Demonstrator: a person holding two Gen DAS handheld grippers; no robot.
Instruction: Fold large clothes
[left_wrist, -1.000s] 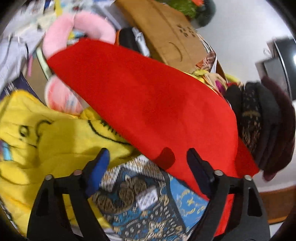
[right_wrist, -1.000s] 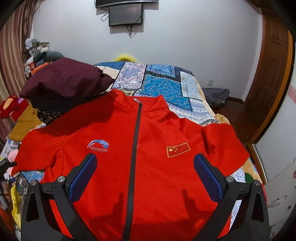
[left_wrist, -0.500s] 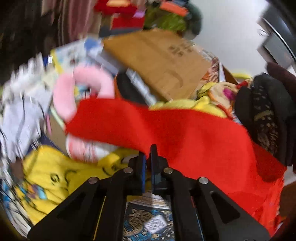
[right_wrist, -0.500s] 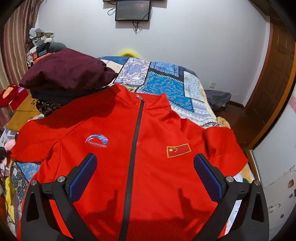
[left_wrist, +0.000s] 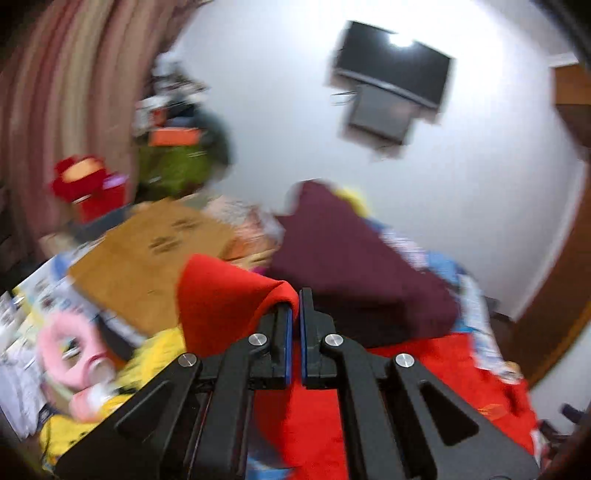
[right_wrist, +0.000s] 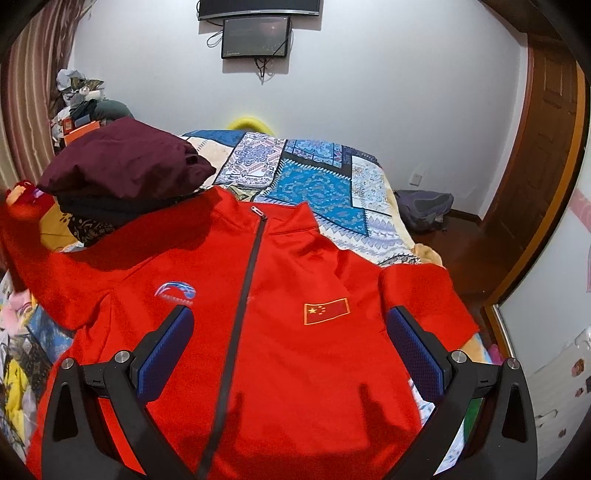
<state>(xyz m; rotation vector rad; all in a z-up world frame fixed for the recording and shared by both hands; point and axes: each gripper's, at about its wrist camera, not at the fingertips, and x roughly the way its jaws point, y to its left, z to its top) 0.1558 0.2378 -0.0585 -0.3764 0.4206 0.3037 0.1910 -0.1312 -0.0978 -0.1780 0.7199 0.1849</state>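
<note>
A red zip-up jacket (right_wrist: 280, 354) with a flag patch lies front-up on the patterned bed (right_wrist: 317, 181). My right gripper (right_wrist: 290, 345) is open and empty, hovering above the jacket's chest. My left gripper (left_wrist: 294, 308) is shut on the jacket's left sleeve (left_wrist: 221, 295) and holds it lifted above the bed's left side. The raised sleeve also shows at the left edge of the right wrist view (right_wrist: 22, 236). The jacket's body lies below the left gripper (left_wrist: 436, 373).
A pile of folded dark clothes with a maroon garment (right_wrist: 122, 162) on top sits on the bed by the jacket's left shoulder. A cardboard box (left_wrist: 147, 251), pink ring (left_wrist: 62, 347) and yellow fabric (left_wrist: 110, 406) clutter the left. A door (right_wrist: 543, 147) stands at right.
My left gripper closed on the sleeve end and lifted it up, swinging toward the jacket's body. The right gripper stayed open and crept slightly forward over the chest.
</note>
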